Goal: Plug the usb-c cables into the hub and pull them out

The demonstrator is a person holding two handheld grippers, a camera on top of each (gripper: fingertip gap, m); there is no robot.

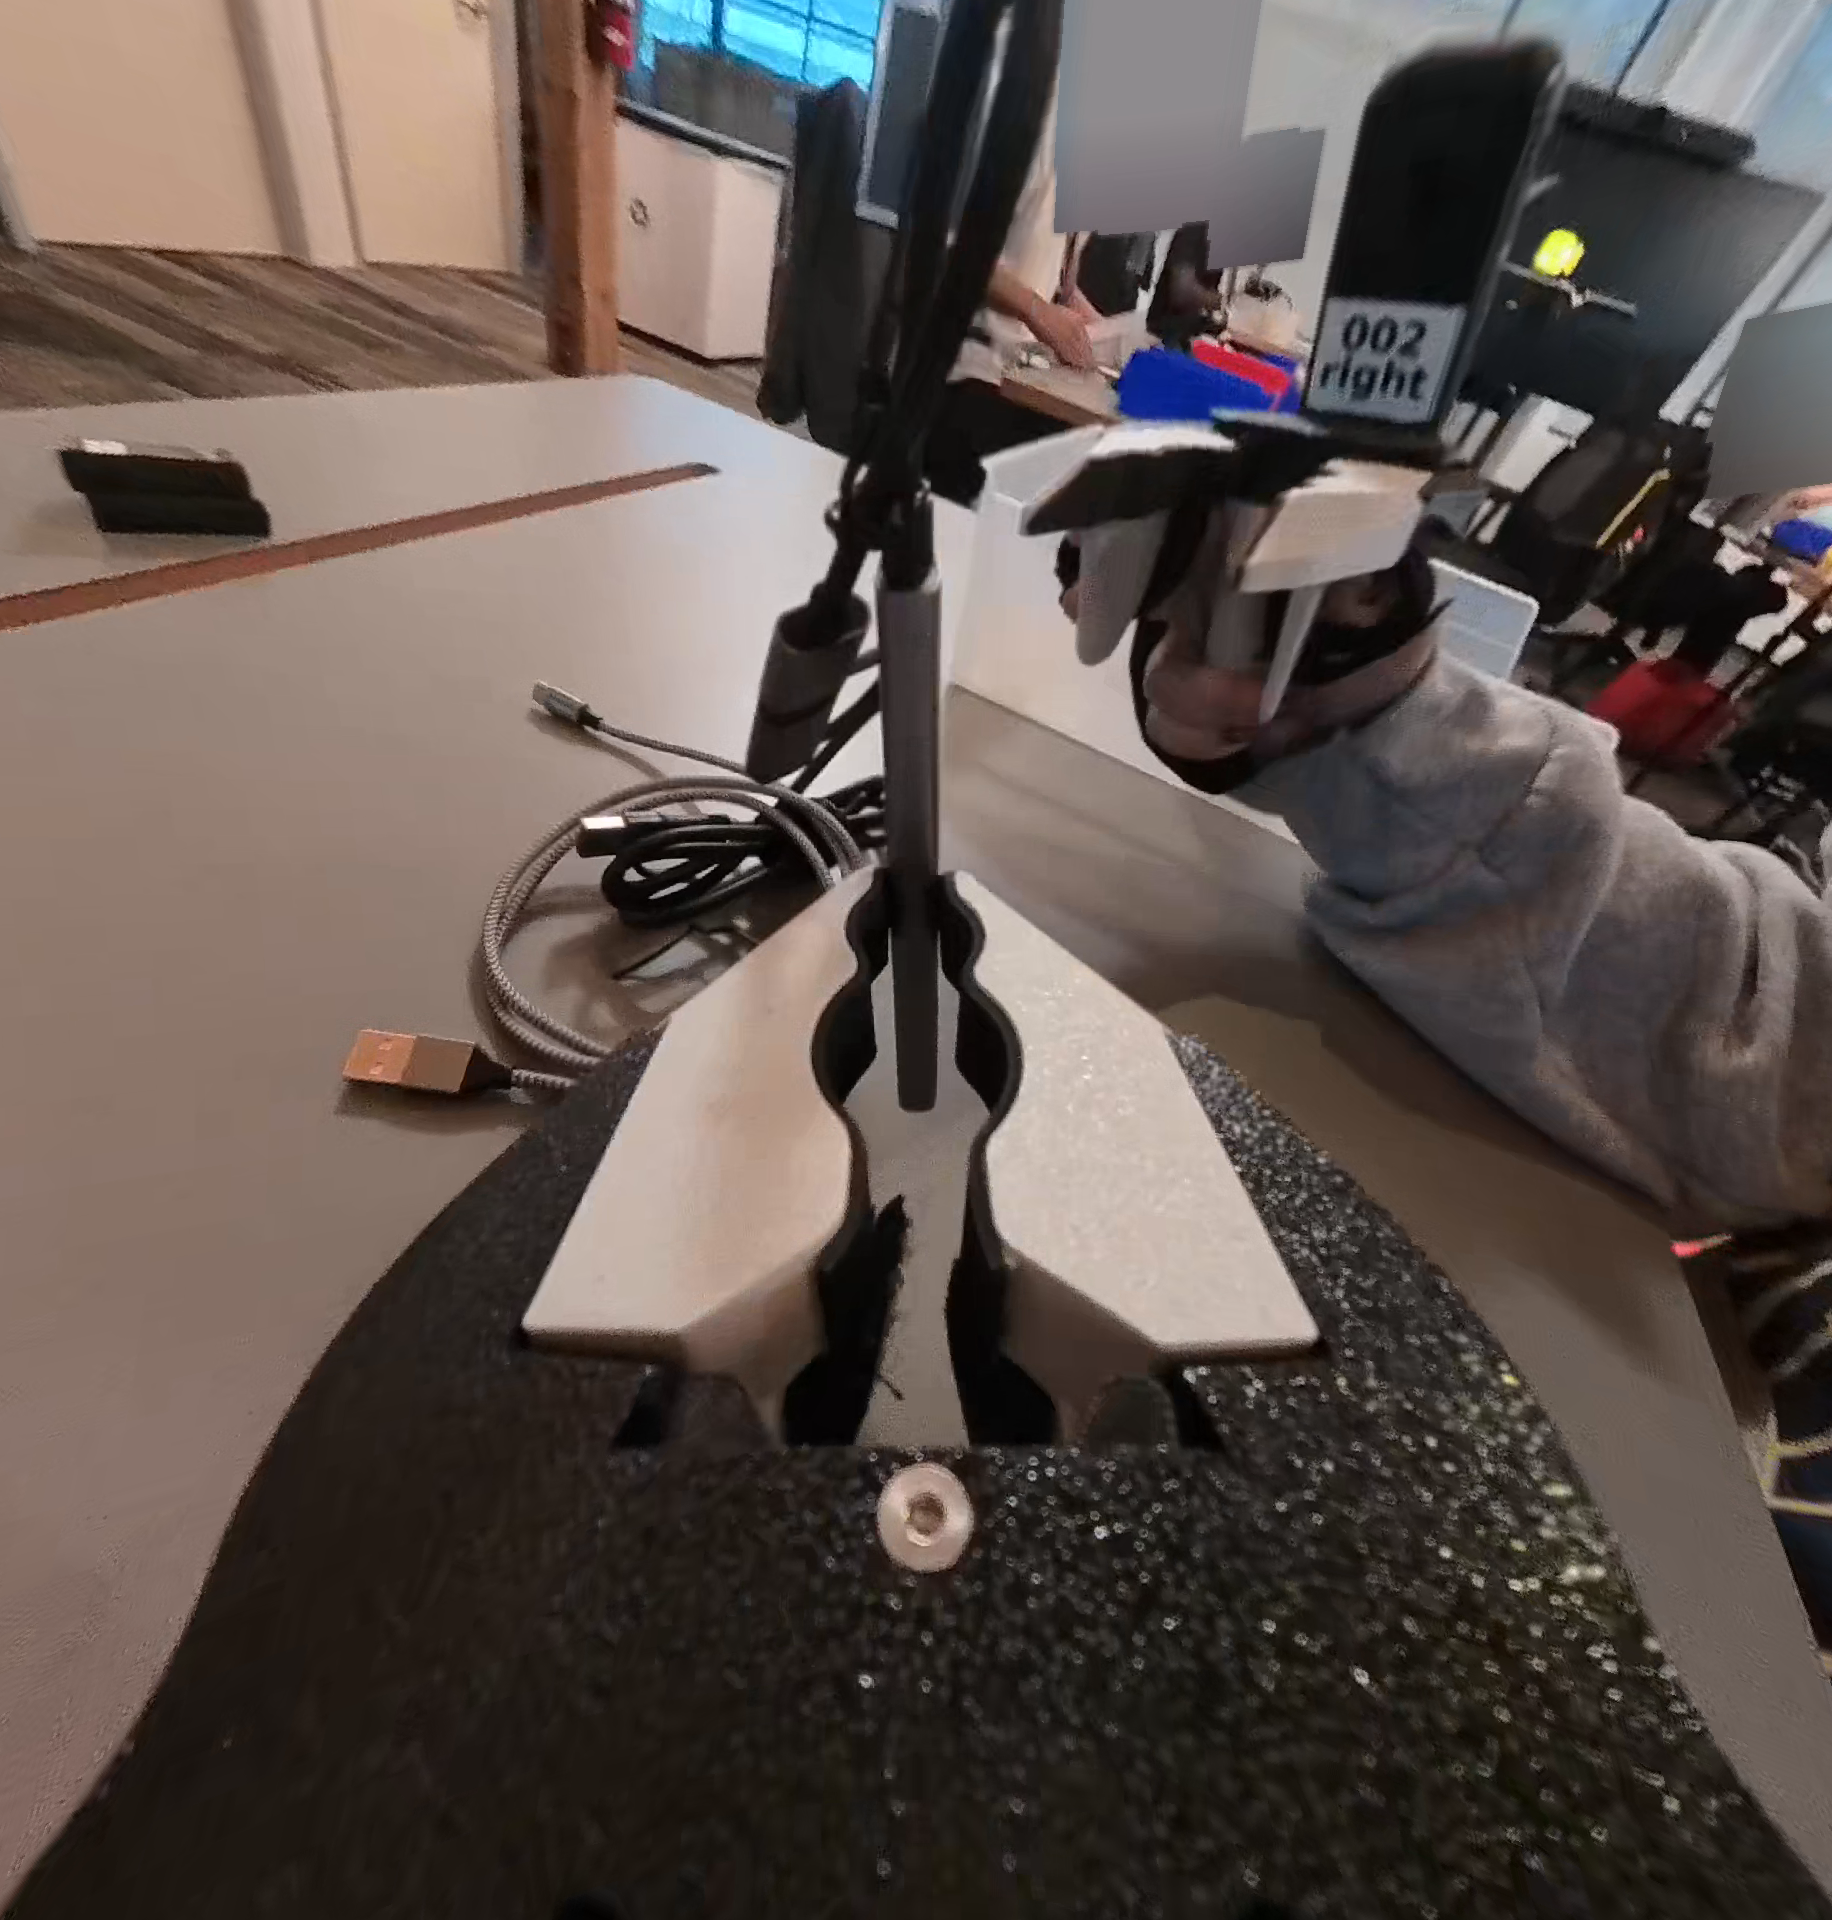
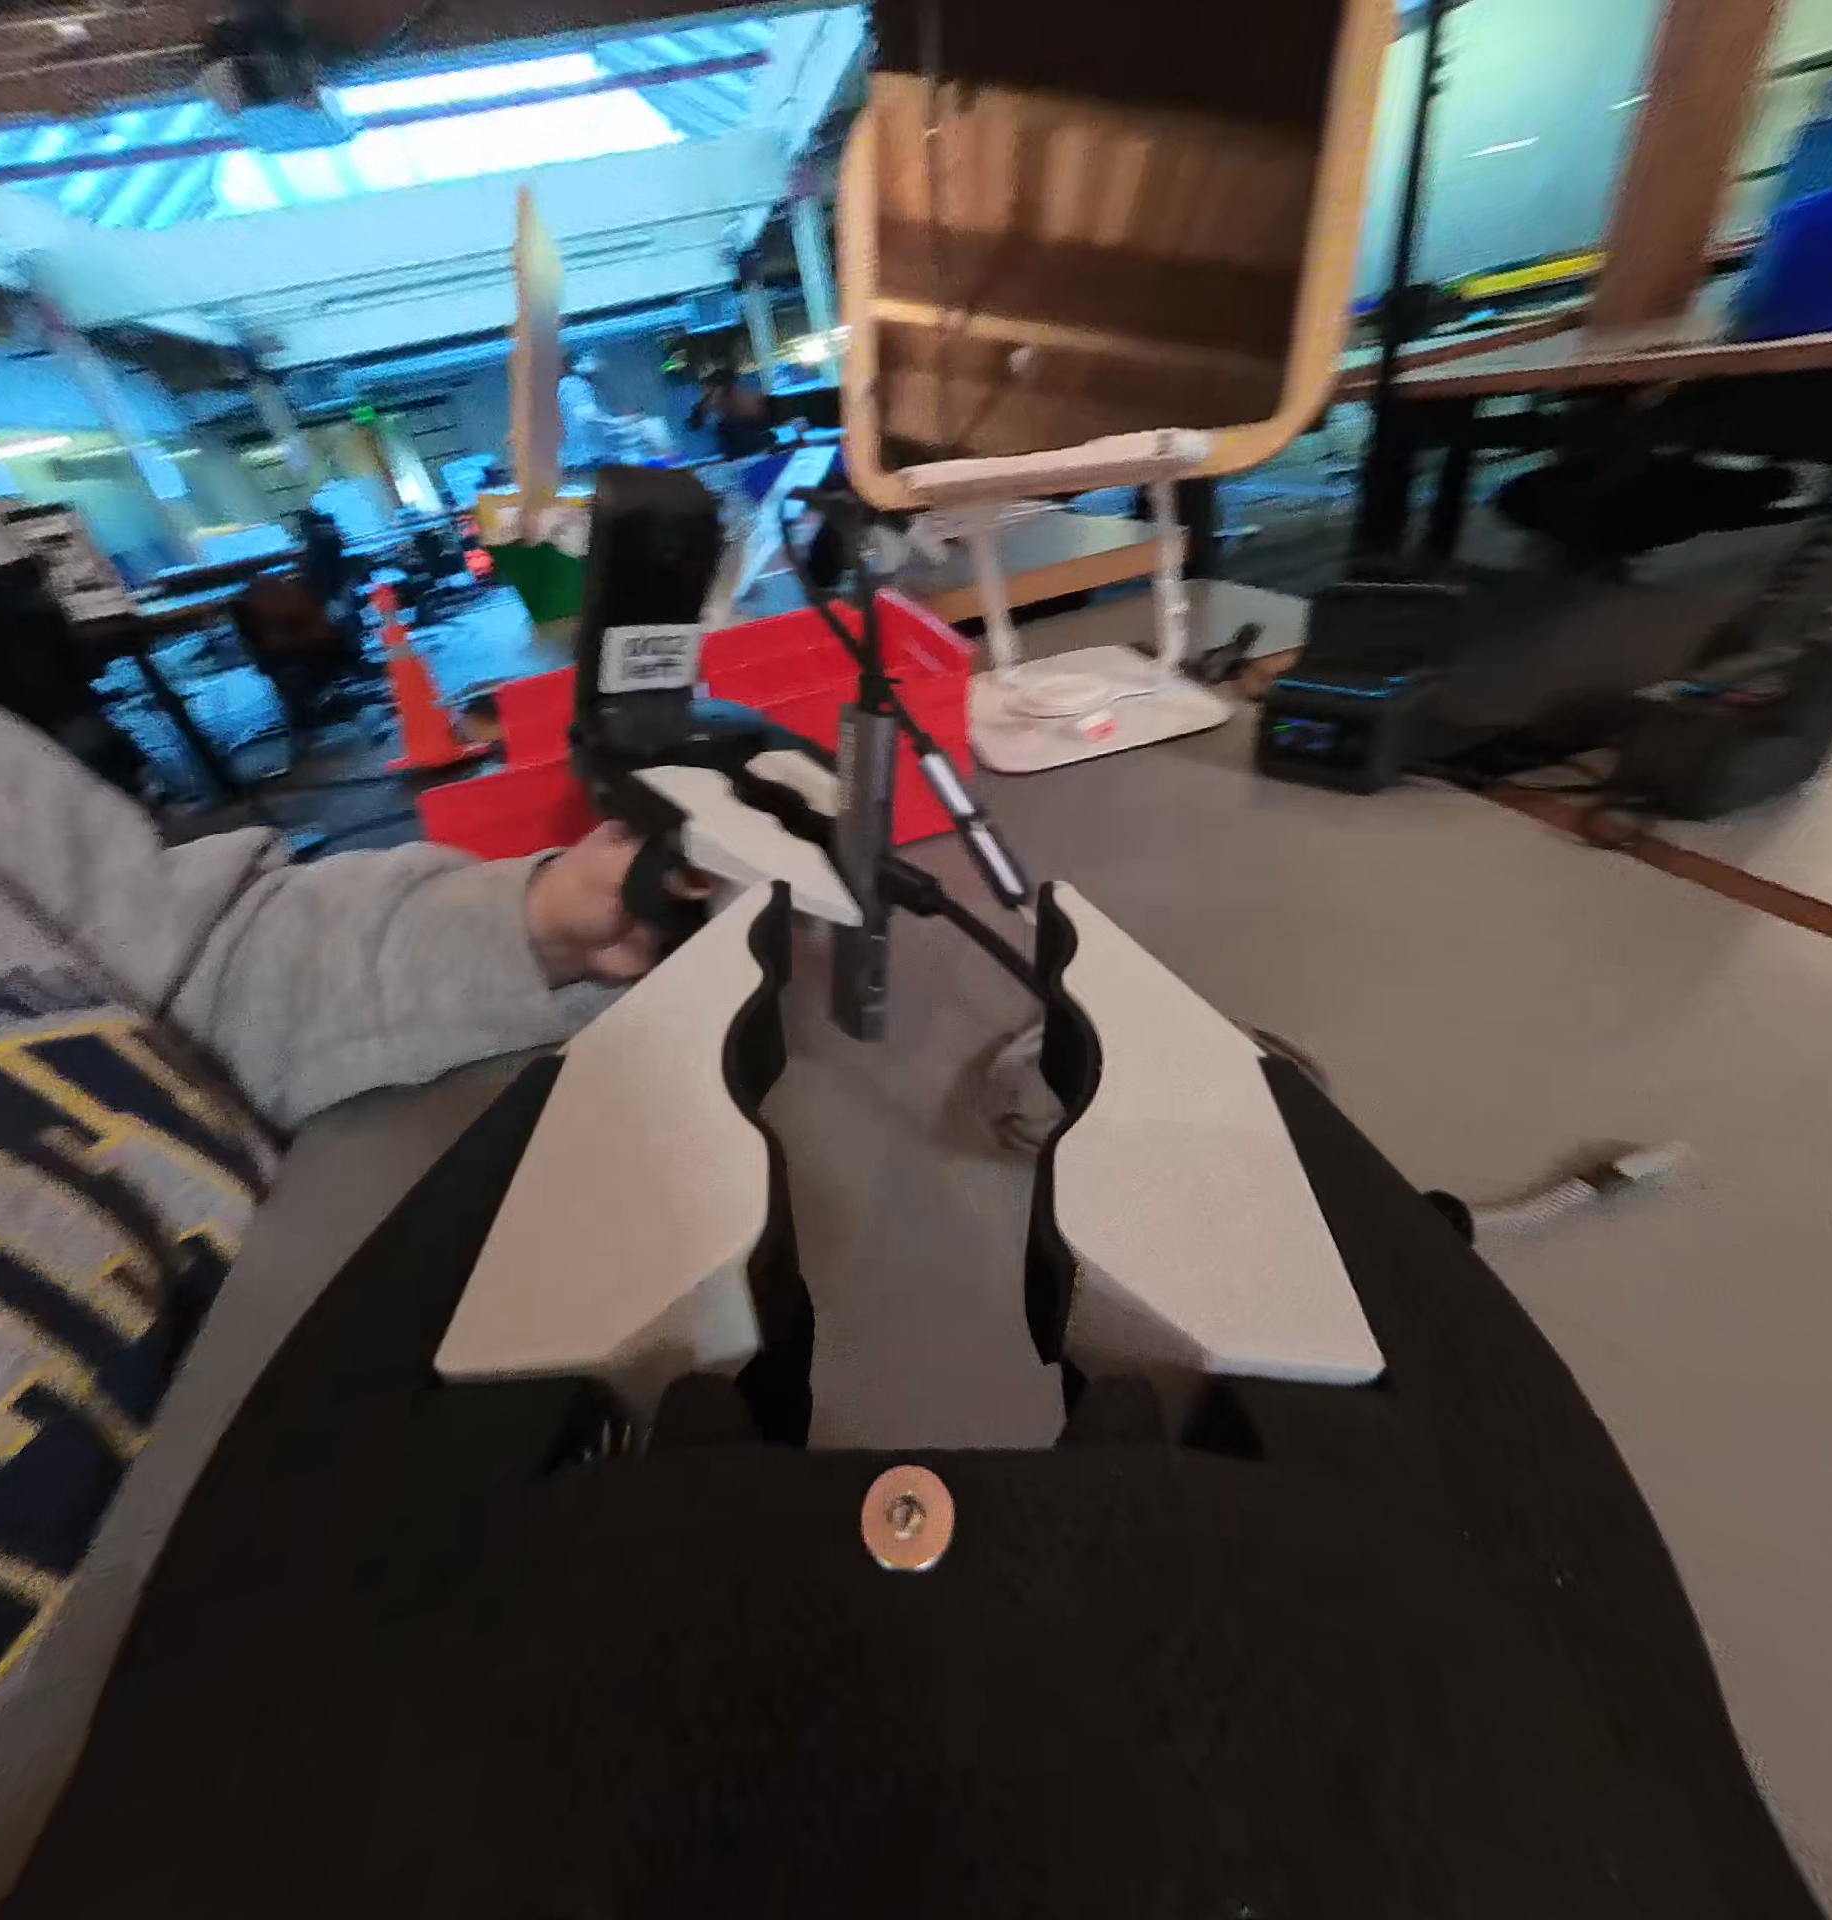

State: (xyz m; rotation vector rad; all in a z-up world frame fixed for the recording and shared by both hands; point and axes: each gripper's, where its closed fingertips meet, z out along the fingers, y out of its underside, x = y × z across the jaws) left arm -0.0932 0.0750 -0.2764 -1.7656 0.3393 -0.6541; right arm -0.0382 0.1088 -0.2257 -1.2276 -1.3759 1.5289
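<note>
My left gripper (image 1: pixel 914 914) is shut on a slim grey usb hub (image 1: pixel 912 727) and holds it upright above the grey table (image 1: pixel 216 831). Black cables (image 1: pixel 922 312) run up from the hub's top end. My right gripper (image 2: pixel 912 904) is open and empty, jaws wide apart, a short way from the hub (image 2: pixel 858 831). One black cable (image 2: pixel 979 951) hangs from the hub towards the right finger. The left gripper (image 2: pixel 839 883) shows there clamping the hub. The right gripper (image 1: pixel 1151 551) hovers to the hub's upper right.
Loose cables lie behind the hub: a braided grey cable (image 1: pixel 507 935) with a gold usb-a plug (image 1: pixel 413 1065) and a coiled black cable (image 1: pixel 704 862). A white box (image 1: pixel 1005 603), a black stand leg (image 1: pixel 808 665) and black blocks (image 1: pixel 164 488) are farther back. A red bin (image 2: pixel 787 717) stands beyond. My hands' fingertips stand some 9 centimeters from each other.
</note>
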